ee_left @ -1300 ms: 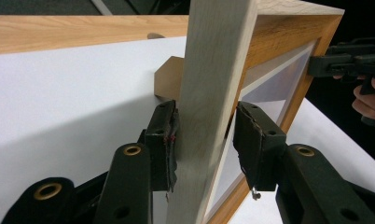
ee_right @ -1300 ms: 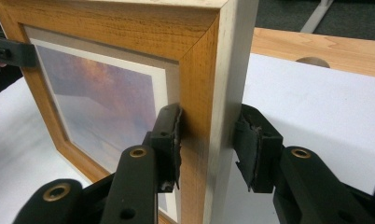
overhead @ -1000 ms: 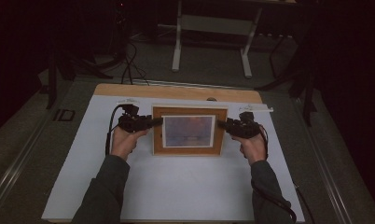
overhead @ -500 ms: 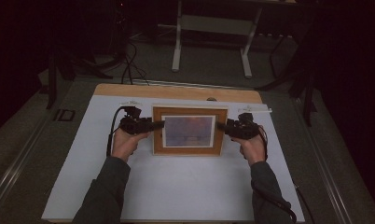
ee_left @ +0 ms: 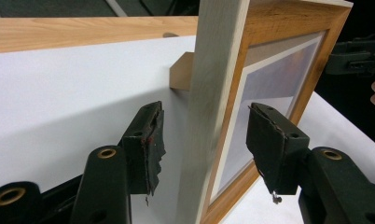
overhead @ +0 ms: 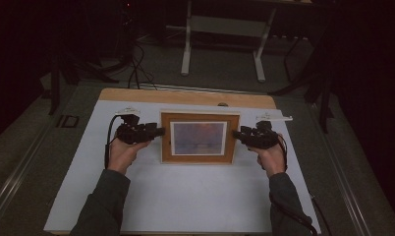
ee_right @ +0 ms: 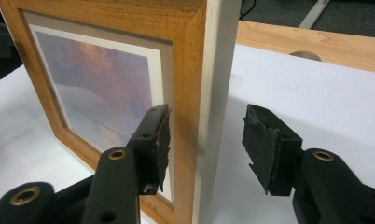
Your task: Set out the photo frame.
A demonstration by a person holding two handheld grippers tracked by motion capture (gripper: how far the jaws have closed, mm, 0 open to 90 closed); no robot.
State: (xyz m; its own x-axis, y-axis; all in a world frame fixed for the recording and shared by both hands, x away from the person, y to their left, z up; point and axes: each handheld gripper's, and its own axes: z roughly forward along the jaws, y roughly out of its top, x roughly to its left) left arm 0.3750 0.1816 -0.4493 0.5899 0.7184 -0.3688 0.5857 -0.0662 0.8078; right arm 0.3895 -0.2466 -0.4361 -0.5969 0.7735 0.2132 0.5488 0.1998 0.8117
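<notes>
One frame: a wooden picture frame [overhead: 199, 138] stands upright near the middle of the white sheet [overhead: 185, 196], toward its far half, picture facing the person.
Frame count: one, with one landscape print behind a pale mat.
Two grippers: the left gripper [overhead: 156, 132] sits at the frame's left edge, the right gripper [overhead: 237, 134] at its right edge, each in one hand.
Left gripper state: jaws have just been opening; they straddle the frame's left edge with a gap on each side, released.
Right gripper state: jaws have just been opening; the frame's right edge stands between them, no pad pressing, released.
Left gripper view adds: a small wooden prop [ee_left: 181, 71] jutting from the frame's back, and the right gripper beyond the frame.
Right gripper view adds: a notch [ee_right: 305, 55] in the wooden table edge [ee_right: 316, 42].
High view adds: two sleeved forearms, a metal stand [overhead: 222, 29] on the far floor.
</notes>
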